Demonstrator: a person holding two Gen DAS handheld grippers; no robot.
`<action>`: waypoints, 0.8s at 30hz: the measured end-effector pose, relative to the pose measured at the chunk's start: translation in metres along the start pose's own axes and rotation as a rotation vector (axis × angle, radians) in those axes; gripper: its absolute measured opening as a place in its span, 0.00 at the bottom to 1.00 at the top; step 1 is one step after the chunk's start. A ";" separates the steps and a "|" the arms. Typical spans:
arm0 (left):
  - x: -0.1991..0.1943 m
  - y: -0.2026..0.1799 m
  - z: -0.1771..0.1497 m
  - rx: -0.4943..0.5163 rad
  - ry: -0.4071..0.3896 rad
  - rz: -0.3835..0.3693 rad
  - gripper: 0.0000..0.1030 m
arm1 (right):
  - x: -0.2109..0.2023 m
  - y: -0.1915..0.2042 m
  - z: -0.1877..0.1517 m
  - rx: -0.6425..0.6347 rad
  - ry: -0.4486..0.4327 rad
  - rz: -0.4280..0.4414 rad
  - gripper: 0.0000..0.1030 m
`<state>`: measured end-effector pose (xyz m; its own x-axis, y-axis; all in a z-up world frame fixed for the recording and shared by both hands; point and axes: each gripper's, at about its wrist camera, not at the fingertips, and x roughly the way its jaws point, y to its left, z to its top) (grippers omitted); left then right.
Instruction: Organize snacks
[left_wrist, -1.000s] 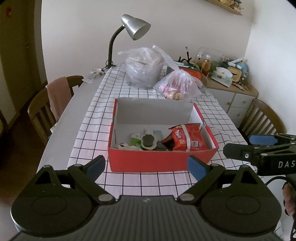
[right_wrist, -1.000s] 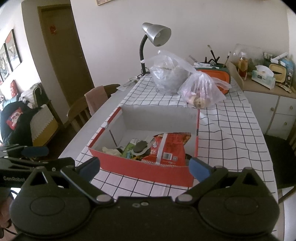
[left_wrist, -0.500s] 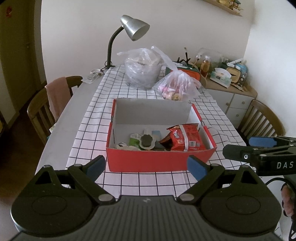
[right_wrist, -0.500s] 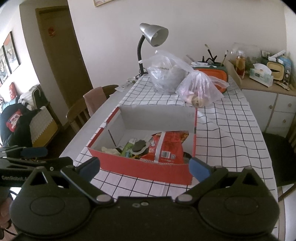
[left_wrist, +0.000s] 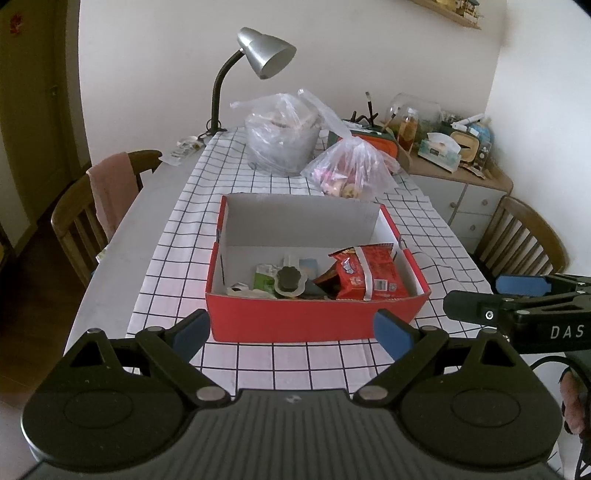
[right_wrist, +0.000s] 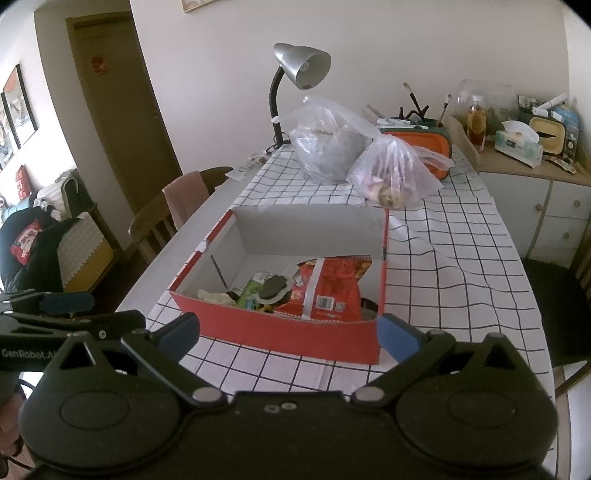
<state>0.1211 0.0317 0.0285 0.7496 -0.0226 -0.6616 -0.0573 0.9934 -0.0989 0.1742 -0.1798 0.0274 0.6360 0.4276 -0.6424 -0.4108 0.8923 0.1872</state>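
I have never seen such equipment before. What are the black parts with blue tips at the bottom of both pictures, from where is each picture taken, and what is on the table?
No robot arm is here: a person holds one hand tool in each hand. Each tool has two jaws with blue pads and a camera looking forward along them. One picture comes from the left gripper, the other from the right gripper. Each also shows the other tool at its edge. Both jaws stand wide open and hold nothing.

On the checked tablecloth stands a red box with a red snack bag and smaller packets inside. Behind it lie two clear plastic bags and a desk lamp.
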 end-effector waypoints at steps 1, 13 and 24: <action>0.000 -0.001 0.000 0.001 0.000 0.000 0.93 | 0.000 0.000 0.000 0.000 0.000 0.001 1.00; 0.004 -0.005 0.000 0.005 0.004 -0.003 0.93 | 0.002 -0.004 -0.001 0.009 0.006 0.001 1.00; 0.009 -0.005 -0.002 0.008 0.018 -0.004 0.93 | 0.004 -0.008 -0.003 0.023 0.017 -0.003 1.00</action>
<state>0.1266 0.0266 0.0213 0.7378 -0.0289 -0.6744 -0.0486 0.9942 -0.0958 0.1782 -0.1859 0.0213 0.6259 0.4230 -0.6553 -0.3943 0.8965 0.2021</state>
